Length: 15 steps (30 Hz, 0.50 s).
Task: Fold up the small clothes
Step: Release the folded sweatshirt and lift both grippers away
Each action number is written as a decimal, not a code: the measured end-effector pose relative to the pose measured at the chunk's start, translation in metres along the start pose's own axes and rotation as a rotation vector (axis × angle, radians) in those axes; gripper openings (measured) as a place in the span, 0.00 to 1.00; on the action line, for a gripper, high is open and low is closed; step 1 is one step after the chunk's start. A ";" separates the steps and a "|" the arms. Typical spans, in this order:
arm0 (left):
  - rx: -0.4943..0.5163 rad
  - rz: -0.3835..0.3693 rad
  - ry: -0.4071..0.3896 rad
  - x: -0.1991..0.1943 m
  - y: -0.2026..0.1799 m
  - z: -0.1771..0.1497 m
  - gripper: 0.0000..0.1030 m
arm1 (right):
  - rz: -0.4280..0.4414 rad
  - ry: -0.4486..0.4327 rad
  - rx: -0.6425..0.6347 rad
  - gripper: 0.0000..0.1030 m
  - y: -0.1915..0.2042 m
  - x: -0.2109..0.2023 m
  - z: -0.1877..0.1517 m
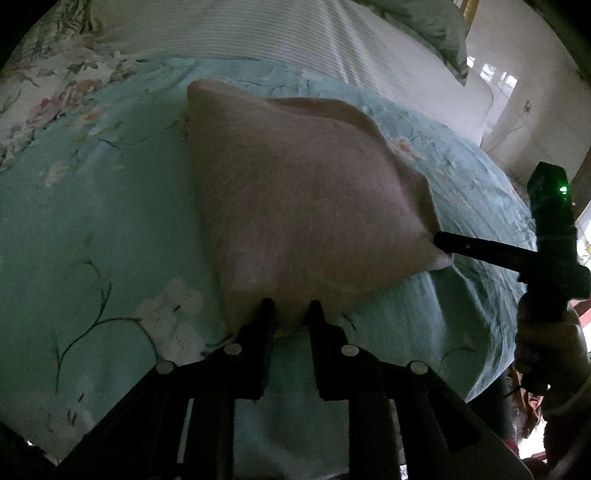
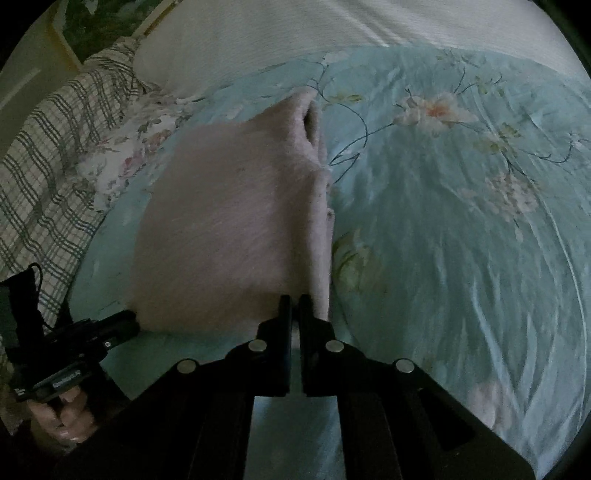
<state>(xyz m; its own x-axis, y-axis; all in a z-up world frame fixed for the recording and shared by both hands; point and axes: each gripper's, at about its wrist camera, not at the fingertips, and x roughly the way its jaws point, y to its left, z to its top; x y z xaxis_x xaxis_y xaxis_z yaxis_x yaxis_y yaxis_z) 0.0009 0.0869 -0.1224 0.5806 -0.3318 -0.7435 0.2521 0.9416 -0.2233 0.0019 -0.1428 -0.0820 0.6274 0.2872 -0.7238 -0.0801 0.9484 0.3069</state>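
Note:
A small pale pink garment (image 1: 303, 199) lies on the light blue floral bedspread (image 1: 92, 229), held up at its near edge. My left gripper (image 1: 290, 308) is shut on one near corner of it, the cloth bunched between its fingers. My right gripper (image 2: 294, 301) is shut on the other near corner and shows at the right of the left wrist view (image 1: 443, 242). In the right wrist view the garment (image 2: 229, 229) looks doubled over, with a sleeve or leg opening (image 2: 312, 125) at the far end. The left gripper shows there at lower left (image 2: 129, 321).
A white ribbed blanket (image 1: 258, 33) lies beyond the bedspread. A plaid cloth (image 2: 44, 162) and a white floral fabric (image 2: 122, 158) lie at the left. A green pillow (image 1: 436, 33) sits at the far right by a wall. The bed edge drops off at the right (image 1: 491, 362).

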 end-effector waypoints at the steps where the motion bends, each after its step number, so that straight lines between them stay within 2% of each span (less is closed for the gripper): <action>1: 0.002 0.004 -0.002 -0.002 0.000 -0.001 0.21 | 0.005 0.001 -0.004 0.04 0.003 -0.004 -0.002; 2: 0.003 0.016 -0.008 -0.007 0.000 -0.003 0.21 | 0.009 0.001 -0.010 0.04 0.006 -0.008 -0.004; 3: 0.001 0.032 -0.017 -0.012 -0.001 -0.006 0.26 | 0.010 0.000 -0.015 0.05 0.010 -0.012 -0.006; 4: -0.001 0.043 -0.024 -0.018 0.000 -0.008 0.38 | 0.010 -0.001 -0.020 0.05 0.012 -0.015 -0.008; 5: -0.004 0.053 -0.030 -0.024 0.000 -0.011 0.45 | 0.014 -0.001 -0.025 0.07 0.015 -0.018 -0.010; 6: -0.008 0.062 -0.036 -0.028 0.001 -0.013 0.56 | 0.017 0.000 -0.029 0.17 0.018 -0.021 -0.013; 7: -0.014 0.070 -0.043 -0.033 0.002 -0.016 0.59 | 0.019 0.002 -0.033 0.28 0.020 -0.024 -0.015; 8: -0.019 0.077 -0.047 -0.038 0.003 -0.018 0.59 | 0.020 0.001 -0.036 0.53 0.023 -0.027 -0.018; 9: -0.023 0.083 -0.045 -0.042 0.004 -0.021 0.62 | 0.018 -0.006 -0.045 0.62 0.026 -0.031 -0.022; 10: -0.025 0.092 -0.040 -0.045 0.004 -0.023 0.69 | 0.016 -0.015 -0.058 0.62 0.030 -0.035 -0.027; 15: -0.008 0.161 -0.028 -0.054 0.002 -0.041 0.79 | 0.001 0.013 -0.098 0.63 0.040 -0.041 -0.051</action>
<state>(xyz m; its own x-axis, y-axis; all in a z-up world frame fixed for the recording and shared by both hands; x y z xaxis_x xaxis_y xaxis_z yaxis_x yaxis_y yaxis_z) -0.0618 0.1092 -0.1080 0.6347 -0.1783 -0.7519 0.1485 0.9830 -0.1077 -0.0669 -0.1097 -0.0718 0.6171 0.2895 -0.7317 -0.1563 0.9564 0.2466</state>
